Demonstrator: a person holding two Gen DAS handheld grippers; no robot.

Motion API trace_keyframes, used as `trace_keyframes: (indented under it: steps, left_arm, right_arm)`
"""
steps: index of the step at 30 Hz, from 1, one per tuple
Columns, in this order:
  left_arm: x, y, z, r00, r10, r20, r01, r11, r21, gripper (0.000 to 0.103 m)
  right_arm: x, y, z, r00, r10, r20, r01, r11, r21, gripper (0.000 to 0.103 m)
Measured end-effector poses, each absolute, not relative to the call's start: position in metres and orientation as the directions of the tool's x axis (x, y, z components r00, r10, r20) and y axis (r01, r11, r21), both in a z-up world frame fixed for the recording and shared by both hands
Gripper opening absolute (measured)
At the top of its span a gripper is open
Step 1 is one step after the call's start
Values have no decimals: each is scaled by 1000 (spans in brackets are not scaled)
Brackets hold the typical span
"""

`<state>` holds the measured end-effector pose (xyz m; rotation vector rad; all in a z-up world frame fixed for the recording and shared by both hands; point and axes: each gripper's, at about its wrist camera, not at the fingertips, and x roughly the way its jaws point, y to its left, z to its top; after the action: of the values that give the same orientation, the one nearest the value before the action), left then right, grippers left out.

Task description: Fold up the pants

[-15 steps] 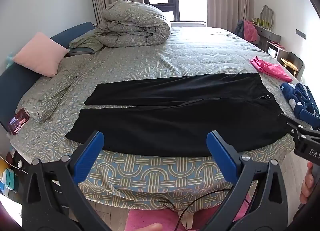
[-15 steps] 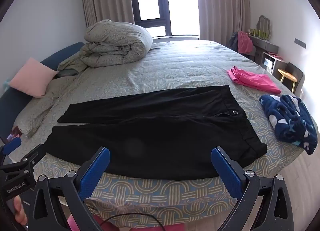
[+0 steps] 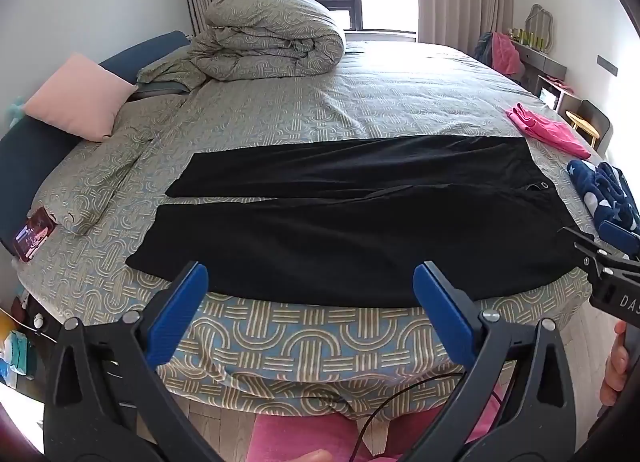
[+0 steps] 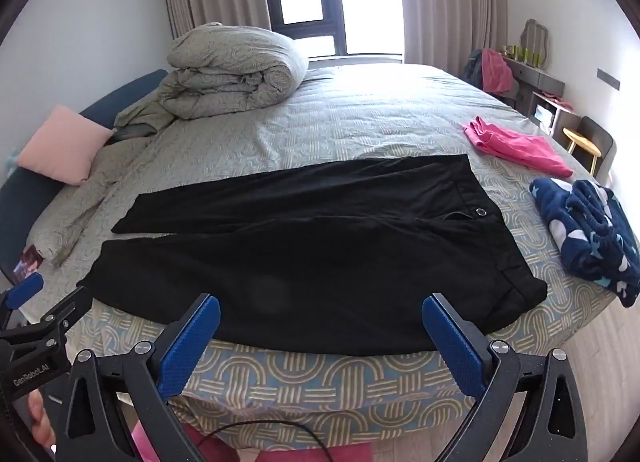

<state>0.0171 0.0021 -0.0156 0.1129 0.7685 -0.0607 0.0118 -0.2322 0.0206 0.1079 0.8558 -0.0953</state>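
Black pants (image 3: 352,218) lie flat across the near edge of the bed (image 3: 304,338), waistband to the right, both legs stretched left and slightly apart. They also show in the right wrist view (image 4: 312,258), with a metal button near the waistband. My left gripper (image 3: 308,294) is open and empty, held off the bed's near edge in front of the lower leg. My right gripper (image 4: 320,326) is open and empty, in front of the pants toward the waistband. Each gripper shows at the edge of the other's view.
A rolled duvet (image 3: 268,38) and a pink pillow (image 3: 80,96) lie at the far left of the bed. A pink garment (image 4: 516,146) and a navy patterned garment (image 4: 588,234) lie at the right. A small booklet (image 3: 34,232) lies at the left edge. A cable (image 3: 400,406) hangs below.
Both grippers have shifted very slightly; the pants lie as before.
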Motion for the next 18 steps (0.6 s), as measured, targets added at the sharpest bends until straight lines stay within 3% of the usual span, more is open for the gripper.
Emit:
trace_keyframes:
  steps: [18]
  left_arm:
    - [19,6,-20,710,-12,-704,91,993,75,102]
  right_arm:
    - [13,-233,15,642,-42,-766,125,991,51,103]
